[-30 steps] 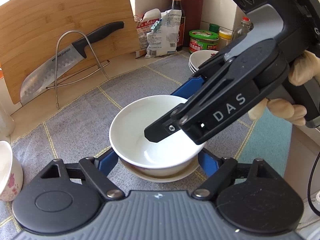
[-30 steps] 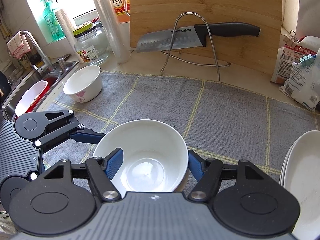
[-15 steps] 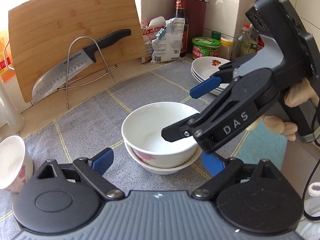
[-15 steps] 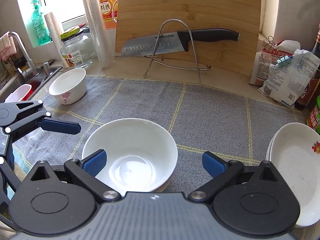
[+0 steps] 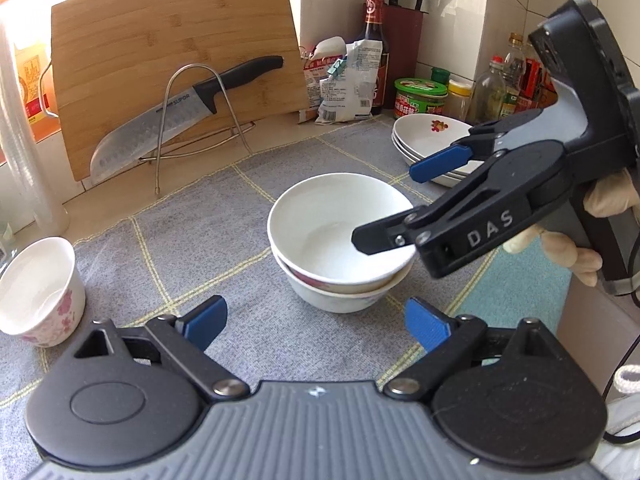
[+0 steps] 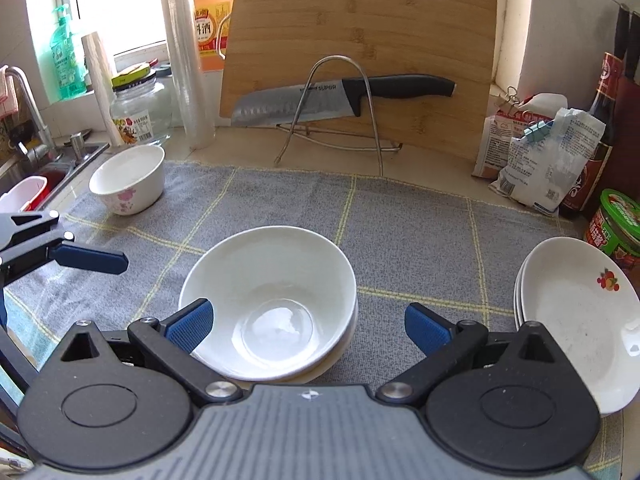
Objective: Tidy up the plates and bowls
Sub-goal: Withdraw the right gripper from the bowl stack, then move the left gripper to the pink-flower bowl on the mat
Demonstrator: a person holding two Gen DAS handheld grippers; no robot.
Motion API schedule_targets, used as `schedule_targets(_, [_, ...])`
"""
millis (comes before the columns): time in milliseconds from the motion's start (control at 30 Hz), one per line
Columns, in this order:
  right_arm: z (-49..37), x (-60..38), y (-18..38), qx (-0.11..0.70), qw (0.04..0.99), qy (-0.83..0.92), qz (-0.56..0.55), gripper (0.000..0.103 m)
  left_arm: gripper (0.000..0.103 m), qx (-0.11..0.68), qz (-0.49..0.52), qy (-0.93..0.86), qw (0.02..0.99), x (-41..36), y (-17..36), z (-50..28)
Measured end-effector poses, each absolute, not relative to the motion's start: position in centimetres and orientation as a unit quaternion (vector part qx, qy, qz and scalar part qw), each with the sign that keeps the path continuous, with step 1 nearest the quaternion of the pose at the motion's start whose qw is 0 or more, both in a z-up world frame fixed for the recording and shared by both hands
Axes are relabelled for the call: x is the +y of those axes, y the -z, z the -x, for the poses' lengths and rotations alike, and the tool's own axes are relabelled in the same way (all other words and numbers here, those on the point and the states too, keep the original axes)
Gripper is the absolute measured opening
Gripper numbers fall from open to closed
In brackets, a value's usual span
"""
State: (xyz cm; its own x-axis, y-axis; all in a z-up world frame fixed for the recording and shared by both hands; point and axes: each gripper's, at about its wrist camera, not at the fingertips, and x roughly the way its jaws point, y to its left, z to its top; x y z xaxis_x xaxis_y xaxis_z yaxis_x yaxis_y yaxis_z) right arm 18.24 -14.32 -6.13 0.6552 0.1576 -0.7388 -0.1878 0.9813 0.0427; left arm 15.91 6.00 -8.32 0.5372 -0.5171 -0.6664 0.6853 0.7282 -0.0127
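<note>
Right wrist view: the right gripper [image 6: 306, 326] has its jaws spread wide and holds nothing. The top bowl [image 6: 268, 300] sits between and just ahead of the blue pads, nested in a second bowl [image 5: 340, 294], and neither pad presses on the rim. The left gripper [image 5: 316, 320] likewise stands wide and empty in its own view, its pads short of the stack and apart from it. So the nesting looks done, and the step in hand, as I judge it, is getting both tools clear without disturbing the pair.

To do that well, draw each gripper back along its own line, not sideways, since the right gripper's near pad lies close to the rim and a sideways sweep could tip the upper bowl. Keep the jaws wide until the pads are past the rim.

In the left wrist view the upper bowl sits slightly skewed in the lower one, so check that it has settled before moving on.

Beyond the stack, a small flowered bowl [image 6: 128, 180] stands alone at the far left corner of the grey mat [image 6: 420, 240], near the sink [image 6: 52, 168]. It is probably the next piece; the left gripper is the nearer one. Take it by the rim, one pad inside and one outside. The plates [image 6: 576, 320] are stacked at the right edge of the mat, well apart from the bowls. The knife [image 6: 340, 96] on its rack lies beyond the mat, out of the way.
</note>
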Motion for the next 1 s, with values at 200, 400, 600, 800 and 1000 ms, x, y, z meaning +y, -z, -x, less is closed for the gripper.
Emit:
schedule_targets(200, [-17.3, -12.3, 5.0, 0.388, 0.917, -0.095, 0.018, 0.103, 0.096, 0.344, -0.110, 0.299, 0.883, 9.7, 8.9, -15.8])
schedule_targets(400, [-17.7, -9.6, 4.1, 0.377, 0.911, -0.159, 0.045, 0.103, 0.097, 0.344, -0.080, 0.201, 0.914, 13.3, 9.1, -15.8])
schedule_targets(600, [-18.4, -7.0, 4.6, 0.361, 0.904, -0.220, 0.057, 0.103, 0.097, 0.355, -0.062, 0.091, 0.928, 16.2, 8.8, -15.7])
schedule_targets(800, [-18.8, -3.4, 5.1, 0.361, 0.897, -0.245, 0.070, 0.103, 0.100, 0.349, -0.035, 0.052, 0.935, 19.4, 7.5, -17.2])
schedule_targets(1000, [-20.2, 0.5, 5.8, 0.352, 0.896, -0.247, 0.108, 0.103, 0.100, 0.357, -0.018, 0.076, 0.931, 21.8, 7.4, -22.0])
